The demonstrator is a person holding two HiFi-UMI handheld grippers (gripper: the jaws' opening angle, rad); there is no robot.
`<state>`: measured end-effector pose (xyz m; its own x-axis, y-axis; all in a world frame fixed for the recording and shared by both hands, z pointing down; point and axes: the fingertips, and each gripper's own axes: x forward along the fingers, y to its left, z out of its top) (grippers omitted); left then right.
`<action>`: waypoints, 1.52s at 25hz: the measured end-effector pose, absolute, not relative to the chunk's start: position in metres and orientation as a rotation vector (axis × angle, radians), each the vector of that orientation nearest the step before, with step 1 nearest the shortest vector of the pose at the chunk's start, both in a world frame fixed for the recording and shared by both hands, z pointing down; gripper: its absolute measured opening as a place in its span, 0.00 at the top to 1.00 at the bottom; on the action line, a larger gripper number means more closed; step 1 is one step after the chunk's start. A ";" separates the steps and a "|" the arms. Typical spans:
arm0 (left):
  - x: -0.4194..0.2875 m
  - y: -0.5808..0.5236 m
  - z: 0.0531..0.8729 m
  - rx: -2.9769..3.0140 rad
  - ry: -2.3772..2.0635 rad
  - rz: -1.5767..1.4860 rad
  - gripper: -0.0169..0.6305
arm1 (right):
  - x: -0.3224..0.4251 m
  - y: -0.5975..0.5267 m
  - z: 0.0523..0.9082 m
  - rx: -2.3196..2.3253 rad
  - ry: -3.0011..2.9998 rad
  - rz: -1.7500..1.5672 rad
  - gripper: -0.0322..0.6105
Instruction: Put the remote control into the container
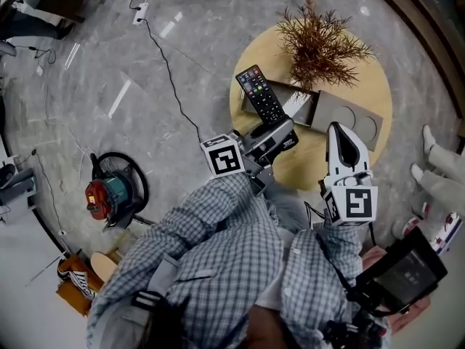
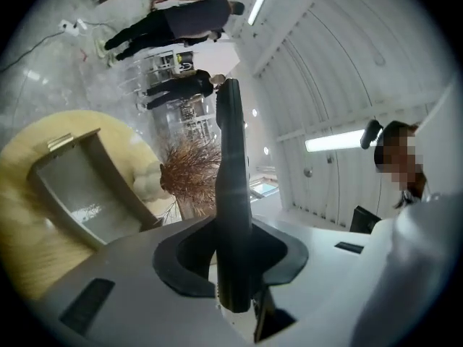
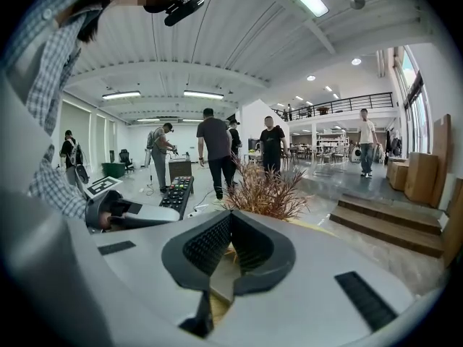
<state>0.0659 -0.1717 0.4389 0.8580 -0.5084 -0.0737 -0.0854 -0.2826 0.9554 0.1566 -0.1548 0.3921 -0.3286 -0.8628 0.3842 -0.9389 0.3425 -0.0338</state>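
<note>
While tight in the left gripper (image 1: pixel 285 131) — remote control (image 1: pixel 260 91) over the container's (image 1: pixel 349 118) end; right gripper (image 1: pixel 340 133) together.

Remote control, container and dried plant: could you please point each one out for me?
remote control (image 1: pixel 261 95), head view, on its button face.
container (image 1: pixel 347 122), head view, on its grey right-hand part.
dried plant (image 1: pixel 320 43), head view, on the middle of its branches.

The slim black rectangular remote control (image 1: pixel 260 93), its coloured buttons facing up, is clamped by its near end in the left gripper (image 1: pixel 278 131). It hangs at the left end of the open grey rectangular container (image 1: pixel 341 115), which lies flat on the round wooden desk (image 1: pixel 372 78).
</note>
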 end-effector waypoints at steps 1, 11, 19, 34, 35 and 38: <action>0.068 -0.172 0.442 1.778 -0.443 -0.470 0.80 | 0.159 -0.156 0.392 1.607 -2.311 0.365 0.94; 0.080 -0.191 0.476 1.408 -0.498 -0.698 0.80 | 0.175 -0.159 0.400 1.593 -2.311 0.390 0.94; 0.097 -0.196 0.498 1.295 -0.508 -0.738 0.80 | 0.186 -0.159 0.409 1.590 -2.293 0.419 0.94; 0.097 -0.214 0.543 1.092 -0.643 -0.816 0.80 | 0.200 -0.164 0.420 1.575 -2.274 0.447 0.94; 0.097 -0.217 0.544 1.087 -0.648 -0.820 0.80 | 0.201 -0.164 0.423 1.571 -2.269 0.449 0.94; 0.098 -0.222 0.547 1.089 -0.660 -0.818 0.80 | 0.200 -0.165 0.437 1.541 -2.264 0.476 0.94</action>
